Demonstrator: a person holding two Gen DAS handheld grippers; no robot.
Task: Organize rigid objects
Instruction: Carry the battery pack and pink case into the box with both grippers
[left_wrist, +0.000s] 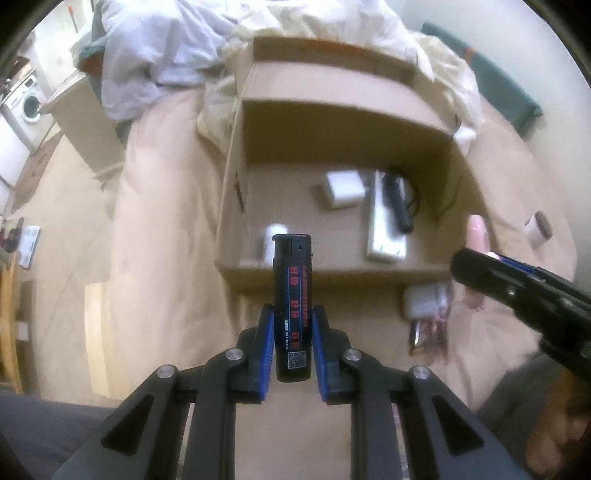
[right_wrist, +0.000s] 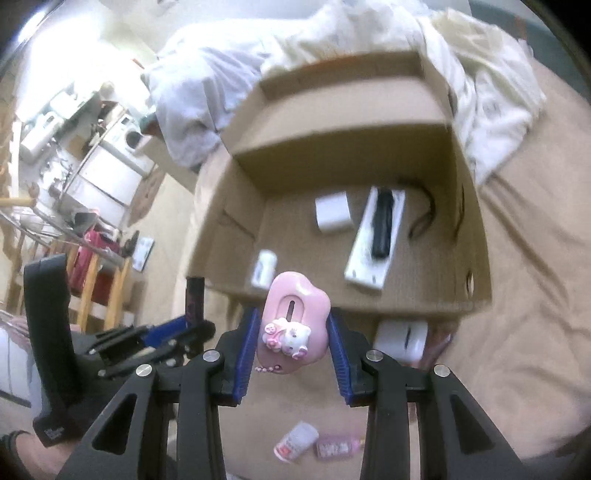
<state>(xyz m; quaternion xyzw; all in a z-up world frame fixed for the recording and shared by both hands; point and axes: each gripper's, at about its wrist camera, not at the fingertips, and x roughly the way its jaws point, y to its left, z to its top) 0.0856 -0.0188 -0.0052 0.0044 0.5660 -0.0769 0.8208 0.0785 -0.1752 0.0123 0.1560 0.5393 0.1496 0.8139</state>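
Note:
My left gripper (left_wrist: 293, 314) is shut on a black lighter (left_wrist: 292, 295) with red print, held upright just short of the near wall of an open cardboard box (left_wrist: 332, 275). My right gripper (right_wrist: 292, 325) is shut on a pink Hello Kitty case (right_wrist: 295, 317), also just short of the box (right_wrist: 476, 258). The box holds a white cube (right_wrist: 332, 214), a white tray with a black object (right_wrist: 376, 236) and a small white bottle (right_wrist: 264, 267). The right gripper shows at the right of the left wrist view (left_wrist: 517, 291); the left gripper shows at the left of the right wrist view (right_wrist: 184, 328).
The box sits on a beige bedcover (left_wrist: 159, 221) with crumpled white bedding (left_wrist: 332, 22) behind it. A white item (right_wrist: 400, 338) and a wrapper (left_wrist: 428, 332) lie by the box's near wall. A small bottle (right_wrist: 295, 441) and a pink packet (right_wrist: 336, 448) lie nearer me. Furniture stands at the left.

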